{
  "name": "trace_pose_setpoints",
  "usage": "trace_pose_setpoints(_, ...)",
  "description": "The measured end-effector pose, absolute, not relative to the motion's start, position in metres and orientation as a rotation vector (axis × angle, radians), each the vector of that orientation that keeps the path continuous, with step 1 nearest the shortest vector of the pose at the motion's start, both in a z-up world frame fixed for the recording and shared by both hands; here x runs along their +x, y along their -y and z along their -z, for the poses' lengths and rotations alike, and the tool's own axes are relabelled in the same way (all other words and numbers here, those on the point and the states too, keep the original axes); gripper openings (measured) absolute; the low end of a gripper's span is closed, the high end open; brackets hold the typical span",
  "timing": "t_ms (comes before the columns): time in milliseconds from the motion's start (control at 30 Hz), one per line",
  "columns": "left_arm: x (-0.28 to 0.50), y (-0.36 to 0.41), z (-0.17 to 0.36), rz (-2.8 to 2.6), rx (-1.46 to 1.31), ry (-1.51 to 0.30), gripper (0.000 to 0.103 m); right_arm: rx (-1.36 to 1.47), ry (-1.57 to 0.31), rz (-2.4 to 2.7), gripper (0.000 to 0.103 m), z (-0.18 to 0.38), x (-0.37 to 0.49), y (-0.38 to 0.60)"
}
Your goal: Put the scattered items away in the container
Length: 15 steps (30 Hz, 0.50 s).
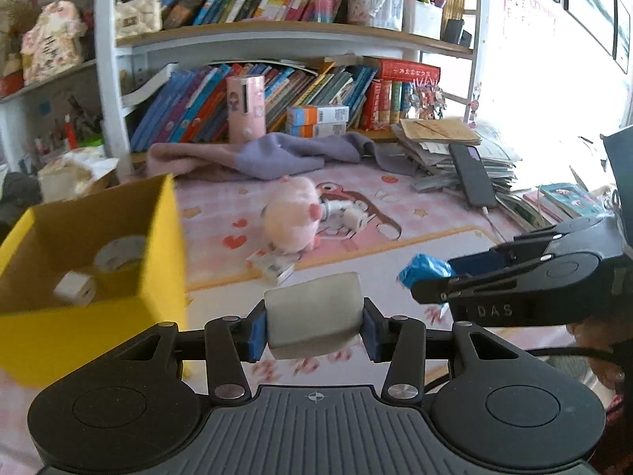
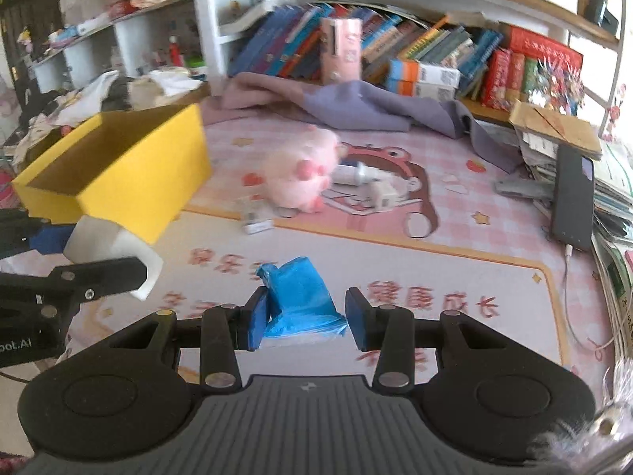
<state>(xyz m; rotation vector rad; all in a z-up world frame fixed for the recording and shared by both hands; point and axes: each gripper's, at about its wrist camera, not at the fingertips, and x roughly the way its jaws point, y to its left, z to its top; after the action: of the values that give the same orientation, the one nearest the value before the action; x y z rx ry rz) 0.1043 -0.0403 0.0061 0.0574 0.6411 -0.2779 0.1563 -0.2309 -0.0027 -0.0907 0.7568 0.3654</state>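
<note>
My left gripper [image 1: 314, 330] is shut on a white block [image 1: 314, 314] and holds it just right of the yellow box [image 1: 95, 316]; the block also shows in the right wrist view [image 2: 112, 249]. The yellow box [image 2: 130, 182] holds a tape roll [image 1: 120, 257] and a small white item [image 1: 75, 287]. My right gripper [image 2: 302, 318] has its jaws around a blue plastic bag [image 2: 296, 297], touching it on the left pad, with a gap on the right. A pink plush pig [image 1: 292, 213], white tubes [image 2: 364, 182] and a small packet [image 1: 273, 267] lie on the pink mat.
A purple cloth [image 1: 277, 154] lies at the back of the mat [image 2: 455, 273]. A black phone [image 2: 571, 202] rests on stacked papers at the right. Bookshelves [image 1: 277, 35] stand behind. Clutter lies left of the box.
</note>
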Motion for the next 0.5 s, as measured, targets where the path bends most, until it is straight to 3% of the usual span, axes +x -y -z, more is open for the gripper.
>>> trace_pose_setpoints(500, 0.022, -0.053, -0.007, 0.185, -0.031, -0.66, 0.044, -0.106, -0.733, -0.43, 0.039, -0.009, 0.064, 0.144)
